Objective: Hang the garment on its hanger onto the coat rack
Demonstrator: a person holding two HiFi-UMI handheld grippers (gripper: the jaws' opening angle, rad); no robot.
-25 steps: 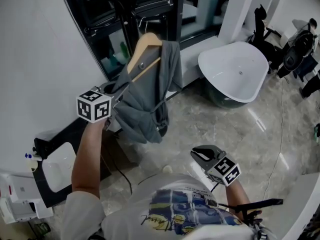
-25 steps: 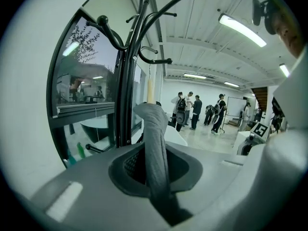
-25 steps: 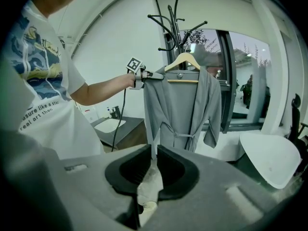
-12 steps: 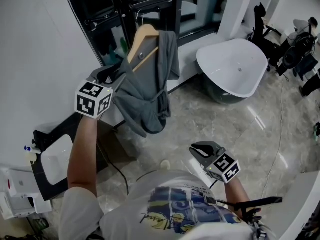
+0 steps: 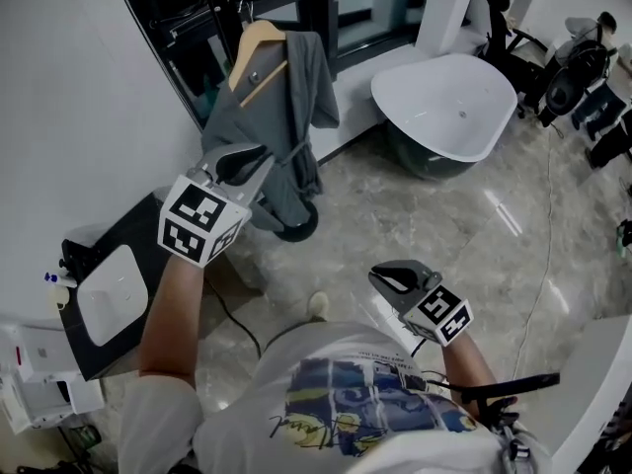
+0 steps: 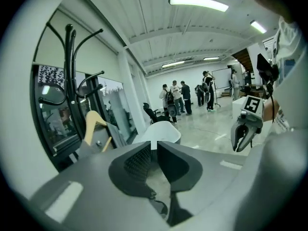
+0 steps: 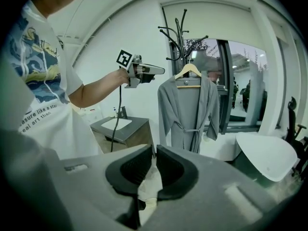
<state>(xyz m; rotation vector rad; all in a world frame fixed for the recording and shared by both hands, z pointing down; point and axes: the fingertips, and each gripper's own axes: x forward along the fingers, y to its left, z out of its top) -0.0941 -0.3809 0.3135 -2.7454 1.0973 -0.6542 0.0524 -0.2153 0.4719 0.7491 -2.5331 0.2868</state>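
Note:
The grey robe (image 5: 281, 117) hangs on its wooden hanger (image 5: 255, 47), whose hook rests on the black coat rack (image 7: 179, 32). The right gripper view shows it full length, robe (image 7: 190, 109) under hanger (image 7: 188, 71). My left gripper (image 5: 229, 161) is off the garment, in front of it and lower down. Its jaws are closing with a narrow gap and nothing between them (image 6: 154, 146). Low at the right, my right gripper (image 5: 388, 276) is shut and empty (image 7: 155, 150).
A white bathtub (image 5: 444, 117) stands on the marble floor to the right of the rack. A dark vanity with a white basin (image 5: 99, 304) sits at the left by the wall. Office chairs (image 5: 513, 38) and several people (image 6: 187, 95) are farther off.
My left gripper has let go of the hanger and drawn back and down. The robe now hangs from the rack on its own. The right gripper has barely moved.

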